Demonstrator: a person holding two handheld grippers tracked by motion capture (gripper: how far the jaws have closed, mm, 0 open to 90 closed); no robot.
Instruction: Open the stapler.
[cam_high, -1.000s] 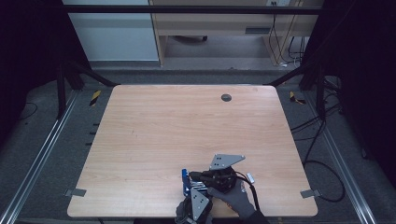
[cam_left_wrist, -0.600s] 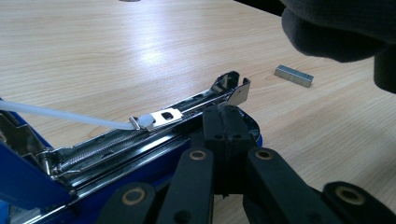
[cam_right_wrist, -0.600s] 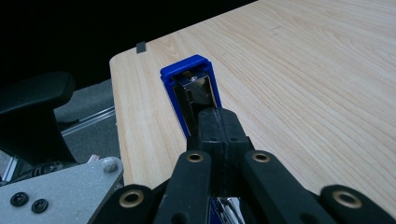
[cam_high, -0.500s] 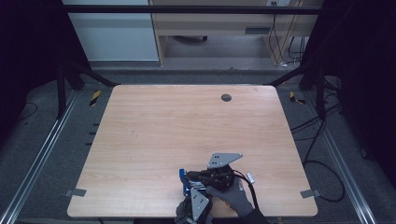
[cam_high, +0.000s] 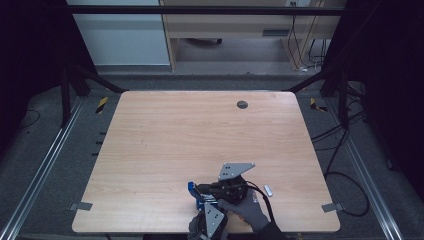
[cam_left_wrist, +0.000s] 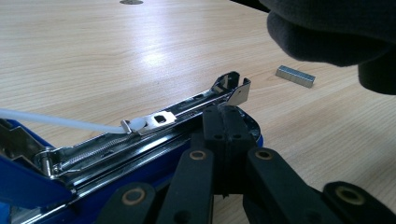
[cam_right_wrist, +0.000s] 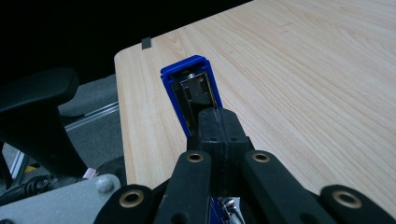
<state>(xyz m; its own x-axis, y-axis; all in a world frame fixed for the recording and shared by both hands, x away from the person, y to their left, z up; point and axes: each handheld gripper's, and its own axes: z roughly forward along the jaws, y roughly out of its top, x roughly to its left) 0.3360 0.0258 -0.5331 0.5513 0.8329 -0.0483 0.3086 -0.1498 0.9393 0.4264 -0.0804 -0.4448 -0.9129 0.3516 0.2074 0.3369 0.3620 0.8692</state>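
Note:
A blue stapler (cam_high: 192, 188) lies open near the table's front edge. In the left gripper view its chrome magazine (cam_left_wrist: 187, 109) is bare, with a white pusher rod (cam_left_wrist: 60, 122) running back from it. My left gripper (cam_left_wrist: 226, 116) is shut on the stapler's lower part near the front end. My right gripper (cam_right_wrist: 219, 122) is shut on the raised blue lid (cam_right_wrist: 187, 77), whose metal inside faces the camera. In the high view the left gripper (cam_high: 204, 204) and the right gripper (cam_high: 204, 190) meet at the stapler. A strip of staples (cam_left_wrist: 295, 76) lies on the wood just beyond.
The wooden table (cam_high: 200, 130) has a dark round grommet (cam_high: 242, 104) at the far side. The strip of staples (cam_high: 268, 190) lies right of the grippers. A gloved hand (cam_left_wrist: 336, 32) hangs at the upper right of the left gripper view. Cables trail over the floor at the right.
The blue lid has shifted slightly left in the right gripper's hold. Both grippers have stayed at the stapler near the front edge.

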